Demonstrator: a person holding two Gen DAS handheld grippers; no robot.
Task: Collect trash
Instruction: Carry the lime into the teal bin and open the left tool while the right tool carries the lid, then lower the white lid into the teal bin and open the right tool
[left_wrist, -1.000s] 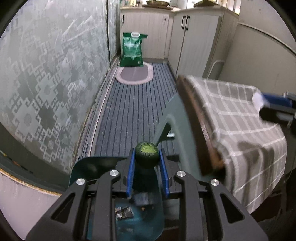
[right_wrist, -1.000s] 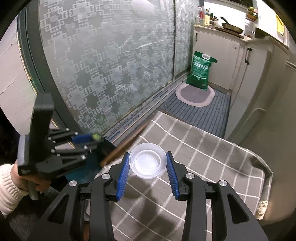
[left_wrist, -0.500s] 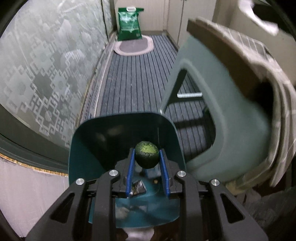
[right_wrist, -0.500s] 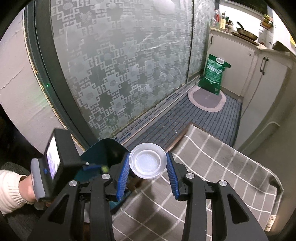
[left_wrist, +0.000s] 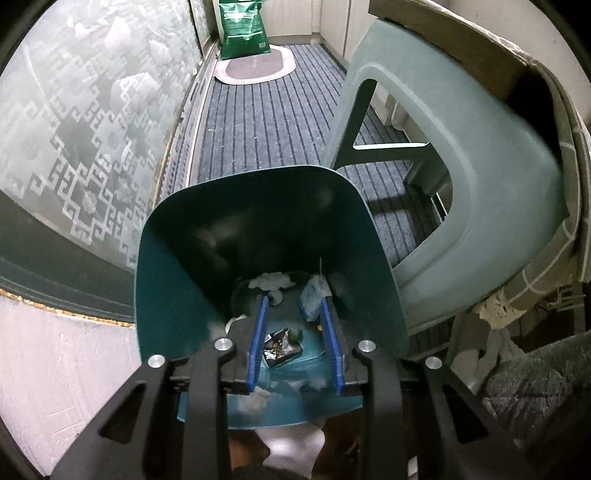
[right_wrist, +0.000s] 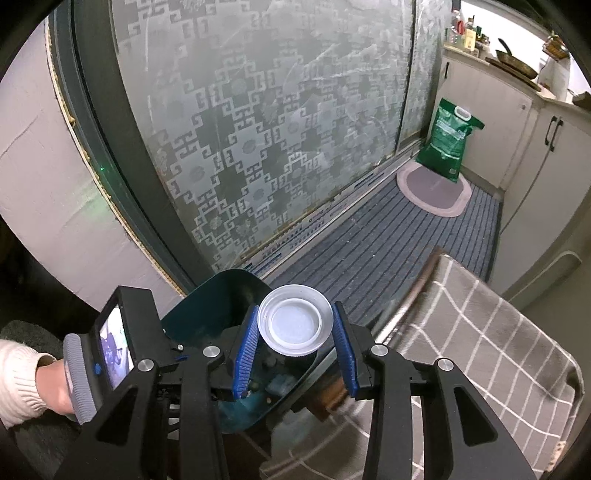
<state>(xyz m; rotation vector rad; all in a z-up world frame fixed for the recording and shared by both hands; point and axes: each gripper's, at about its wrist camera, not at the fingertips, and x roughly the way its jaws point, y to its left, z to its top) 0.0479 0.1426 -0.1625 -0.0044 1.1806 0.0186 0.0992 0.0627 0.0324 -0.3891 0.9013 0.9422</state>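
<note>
Bin (left_wrist: 177, 277) betw. glass door (left_wrist: 74, 122) & stool (left_wrist: 498, 192); wrapper (left_wrist: 280, 347), prob. tissues (left_wrist: 273, 281) inside.

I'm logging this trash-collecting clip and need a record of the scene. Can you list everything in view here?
Trash bin: one, teal, on the floor below both grippers.
Scraps: several, a dark foil wrapper and white and blue bits, inside the bin.
Clear lid: one, transparent, round, between the right jaws above the bin.
Stool: one, pale green, right of the bin.
Checked cloth: one, grey with white lines, draped over the stool's top.
Sliding door: frosted patterned glass, left side.
Green bag: one, standing at the far end of the floor.
Oval mat: one, grey-pink, under the bag.
Cabinets: cream, far end.
Left gripper: jaws just opened, empty.
Right gripper: holding the lid.
Sleeve: white knit.
</note>
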